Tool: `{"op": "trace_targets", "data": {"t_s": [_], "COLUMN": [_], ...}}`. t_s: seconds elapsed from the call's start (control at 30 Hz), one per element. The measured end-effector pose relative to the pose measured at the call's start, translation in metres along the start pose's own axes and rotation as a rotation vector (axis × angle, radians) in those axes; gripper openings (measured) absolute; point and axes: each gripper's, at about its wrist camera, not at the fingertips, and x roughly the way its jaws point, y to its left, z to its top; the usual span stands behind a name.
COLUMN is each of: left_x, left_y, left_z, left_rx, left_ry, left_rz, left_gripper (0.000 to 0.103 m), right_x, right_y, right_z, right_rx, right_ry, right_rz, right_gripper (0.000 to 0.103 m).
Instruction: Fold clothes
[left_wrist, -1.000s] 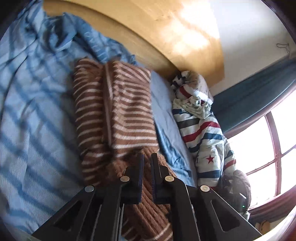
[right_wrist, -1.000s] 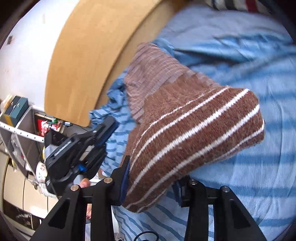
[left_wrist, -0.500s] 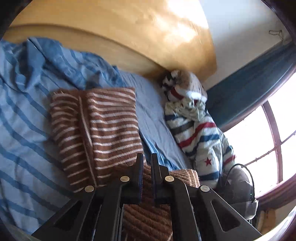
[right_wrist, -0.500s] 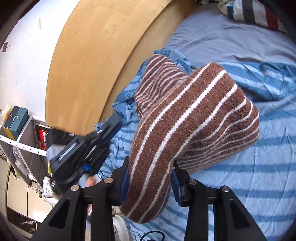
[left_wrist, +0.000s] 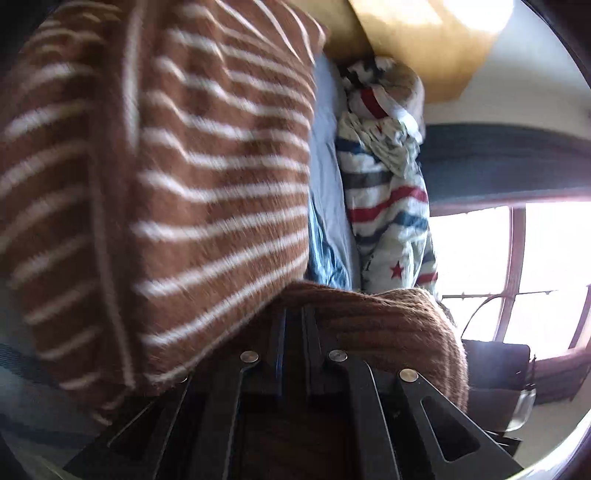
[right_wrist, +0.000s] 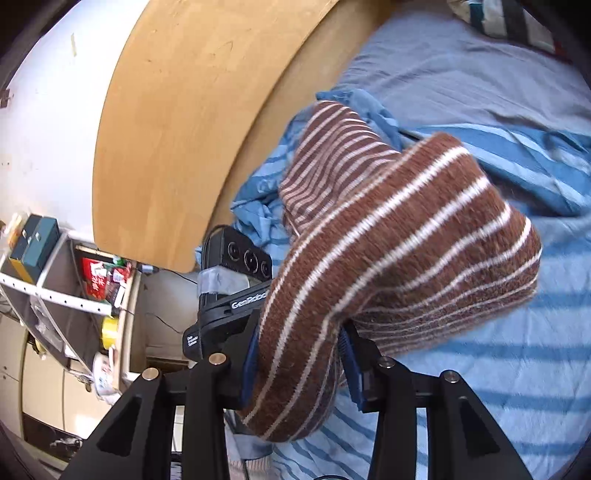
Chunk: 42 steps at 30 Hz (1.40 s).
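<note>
Left wrist view: a brown sweater with thin white stripes (left_wrist: 192, 177) fills most of the frame, blurred, its striped panel rising close before the lens with a seam running down its left part. The left gripper (left_wrist: 295, 325) sits at bottom centre, jaws clenched on a ribbed brown edge of the sweater that drapes off to the right over the black frame. Beyond the knit, a strip of plain blue sheet (left_wrist: 328, 177), then a crumpled quilt with red, navy and white stripes and red stars (left_wrist: 388, 192) along the far side of the bed. A wooden headboard (left_wrist: 417, 44) curves across the top; a bright window (left_wrist: 546, 273) on the right.

Right wrist view: the right gripper (right_wrist: 299, 365) has a thick fold of the same sweater (right_wrist: 402, 254) between its blue-padded jaws, which are opening; both pads touch the knit. The fold bulges up and rightwards above the blue striped bed cover (right_wrist: 498, 387); a finer-striped part lies behind it toward the headboard (right_wrist: 192, 122). The left gripper's black body (right_wrist: 229, 306) shows just left of the sweater. A shelf unit with small items (right_wrist: 66, 280) stands at lower left.
</note>
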Motion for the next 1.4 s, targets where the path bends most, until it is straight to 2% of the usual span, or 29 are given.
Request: {"op": "trace_targets", "data": {"t_s": [0.07,0.17,0.23,0.27,0.33,0.4,0.47,0.53,0.57,0.6,0.63,0.67,0.7,0.77,0.8,0.83,0.87,0.9,0.93,0.97,1.0,1.03,1.13,1.17,1.2,1.23,1.27,1.3,1.4], "left_x": [-0.030,-0.084,-0.116,-0.129,-0.139,-0.140,-0.129,-0.108,-0.096,-0.084,-0.072,-0.066,-0.069,-0.081,-0.088,-0.094,-0.100,-0.104,-0.106,-0.105,-0.102,-0.100,-0.094,-0.091,-0.087,-0.085,-0.086,-0.088,-0.097], "left_y": [-0.005,-0.014,-0.021,-0.026,-0.033,-0.038,-0.045,-0.055,-0.054,-0.052,-0.050,-0.038,-0.028,-0.016,-0.016,-0.018,-0.019,-0.020,-0.021,-0.021,-0.022,-0.021,-0.020,-0.017,-0.013,-0.011,-0.013,-0.020,-0.044], "left_z": [0.006,-0.005,-0.018,-0.027,-0.039,-0.048,-0.052,-0.048,-0.043,-0.036,-0.030,-0.023,-0.020,-0.020,-0.022,-0.028,-0.035,-0.039,-0.043,-0.043,-0.040,-0.038,-0.039,-0.035,-0.033,-0.030,-0.030,-0.032,-0.044], "left_rx": [-0.028,-0.011,0.041,0.084,0.159,0.209,0.262,0.313,0.317,0.314,0.310,0.262,0.211,0.132,0.121,0.125,0.132,0.137,0.142,0.139,0.122,0.109,0.094,0.082,0.071,0.069,0.074,0.092,0.163], "left_ry": [-0.067,-0.241,-0.380,-0.457,-0.536,-0.571,-0.571,-0.547,-0.534,-0.520,-0.507,-0.503,-0.513,-0.543,-0.566,-0.615,-0.672,-0.718,-0.761,-0.773,-0.765,-0.763,-0.734,-0.708,-0.684,-0.668,-0.665,-0.676,-0.724], "left_rz": [0.020,-0.038,0.014,0.067,0.107,0.086,0.062,0.161,0.237,0.319,0.401,0.405,0.364,0.269,0.240,0.221,0.204,0.205,0.213,0.228,0.261,0.294,0.352,0.346,0.322,0.294,0.287,0.298,0.289], "left_gripper": [0.007,0.008,0.008,0.008,0.008,0.008,0.008,0.008,0.008,0.008,0.008,0.008,0.008,0.008,0.008,0.008,0.009,0.011,0.027,0.058,0.075,0.084,0.084,0.084,0.081,0.066,0.047,0.045,0.038], "right_x": [0.009,0.023,0.030,0.035,0.048,0.064,0.092,0.115,0.115,0.115,0.106,0.096,0.086,0.057,0.042,0.032,0.023,0.014,0.015,0.016,0.024,0.030,0.058,0.065,0.068,0.068,0.065,0.059,0.038], "right_y": [-0.002,0.002,0.009,0.015,0.026,0.035,0.033,0.022,0.020,0.018,0.017,0.017,0.017,0.019,0.021,0.021,0.021,0.021,0.020,0.019,0.016,0.011,-0.003,-0.007,-0.009,-0.010,-0.011,-0.008,0.011], "right_z": [0.013,0.033,0.042,0.047,0.057,0.069,0.083,0.095,0.099,0.103,0.102,0.100,0.099,0.091,0.087,0.086,0.085,0.084,0.084,0.085,0.087,0.090,0.094,0.095,0.095,0.096,0.096,0.096,0.091], "right_rx": [0.014,0.007,-0.019,-0.036,-0.080,-0.131,-0.159,-0.130,-0.125,-0.121,-0.126,-0.132,-0.138,-0.202,-0.234,-0.257,-0.279,-0.301,-0.327,-0.353,-0.363,-0.360,-0.337,-0.326,-0.321,-0.311,-0.294,-0.281,-0.310], "right_ry": [0.011,0.013,0.007,0.004,-0.005,-0.018,0.003,0.030,0.020,0.010,-0.008,-0.026,-0.044,-0.106,-0.137,-0.150,-0.163,-0.175,-0.167,-0.158,-0.143,-0.119,-0.025,-0.012,-0.016,-0.032,-0.064,-0.095,-0.171], "right_rz": [0.006,-0.004,-0.007,-0.014,-0.025,-0.032,-0.092,-0.102,-0.098,-0.095,-0.089,-0.084,-0.078,-0.151,-0.189,-0.217,-0.244,-0.271,-0.298,-0.325,-0.373,-0.399,-0.380,-0.353,-0.322,-0.287,-0.279,-0.268,-0.233], "right_gripper": [0.046,0.046,0.046,0.046,0.046,0.045,0.045,0.037,0.032,0.032,0.034,0.036,0.044,0.049,0.055,0.066,0.081,0.084,0.084,0.084,0.084,0.084,0.082,0.081,0.071,0.063,0.050,0.042,0.036]}}
